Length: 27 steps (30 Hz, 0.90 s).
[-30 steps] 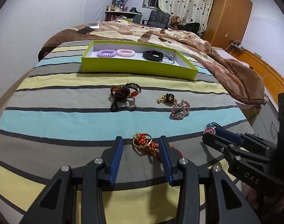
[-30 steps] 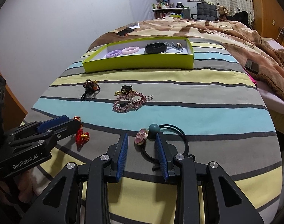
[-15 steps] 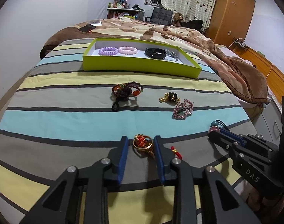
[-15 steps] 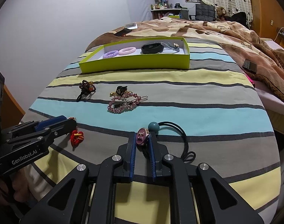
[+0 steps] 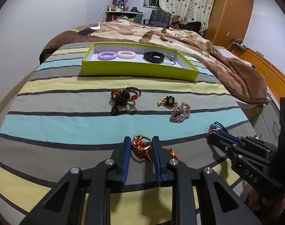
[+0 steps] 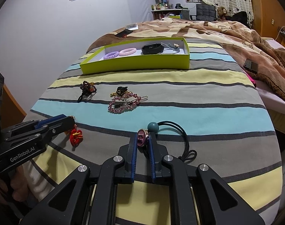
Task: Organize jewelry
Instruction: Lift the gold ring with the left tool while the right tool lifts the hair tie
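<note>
Both claws have closed in since a second ago: left claw (image 5: 140,145) has narrowed from wide open around the gold ring charm with red knotted tassel (image 5: 141,144) until its blue pads sit against the ring's sides, and right claw (image 6: 143,138) has gone from a loose straddle to clamped on the pink-purple disc bead (image 6: 141,138) of the black elastic hair tie (image 6: 181,140). Teal ball bead (image 6: 152,127) sits just past the right fingertips, unpinched; elastic loop trails off to the right on the striped bedspread (image 6: 198,101). Grabbing the hard bead rather than the limp cord makes sense, since it gives the pads something solid. Same logic on the left: rigid ring between the pads, tassel (image 6: 75,136) hanging free behind. Looks like a firm pinch on both, though I can't confirm either piece is off the bed yet. Lime-green shallow cardboard tray (image 5: 140,71) sits further up the bed, already holding two pastel spiral hair coils (image 5: 116,55), a black fitness band (image 5: 154,57) and grey hair clips (image 6: 170,46), grouped by type. Still loose between claws and tray: dark beaded bracelet cluster (image 5: 124,97), small black-and-gold charm (image 5: 167,100), pink rhinestone heart hair clip (image 5: 180,112). Next step is probably lifting and carrying both to the tray.
</note>
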### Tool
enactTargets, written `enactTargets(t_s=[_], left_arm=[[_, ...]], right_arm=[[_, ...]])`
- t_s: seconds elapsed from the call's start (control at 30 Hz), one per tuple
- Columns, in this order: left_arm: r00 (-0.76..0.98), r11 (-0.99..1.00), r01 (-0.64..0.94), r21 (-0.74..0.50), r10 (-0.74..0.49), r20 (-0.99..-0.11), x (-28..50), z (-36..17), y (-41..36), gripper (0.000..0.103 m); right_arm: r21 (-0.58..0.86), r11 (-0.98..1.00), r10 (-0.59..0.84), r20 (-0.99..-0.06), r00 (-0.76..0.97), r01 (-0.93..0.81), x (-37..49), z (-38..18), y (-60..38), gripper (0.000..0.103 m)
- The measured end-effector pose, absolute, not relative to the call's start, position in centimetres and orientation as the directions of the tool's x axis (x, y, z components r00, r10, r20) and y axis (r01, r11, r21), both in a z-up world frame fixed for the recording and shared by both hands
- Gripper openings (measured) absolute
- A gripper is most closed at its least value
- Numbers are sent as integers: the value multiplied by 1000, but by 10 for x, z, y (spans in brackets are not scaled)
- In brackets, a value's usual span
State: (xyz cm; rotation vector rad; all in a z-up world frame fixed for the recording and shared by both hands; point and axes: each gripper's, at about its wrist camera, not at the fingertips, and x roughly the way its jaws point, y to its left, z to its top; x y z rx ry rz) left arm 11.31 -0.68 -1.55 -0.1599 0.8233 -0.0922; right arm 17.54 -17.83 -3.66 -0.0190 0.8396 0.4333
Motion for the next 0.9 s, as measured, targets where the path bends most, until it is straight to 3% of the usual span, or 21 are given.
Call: enactTargets(t_s=[0.9], left_arm=[[765,986,73,-150,-152,-626,111,31,3,24]], right_arm=[[109,904,384,-629,676,-413,170,13,-180,12]])
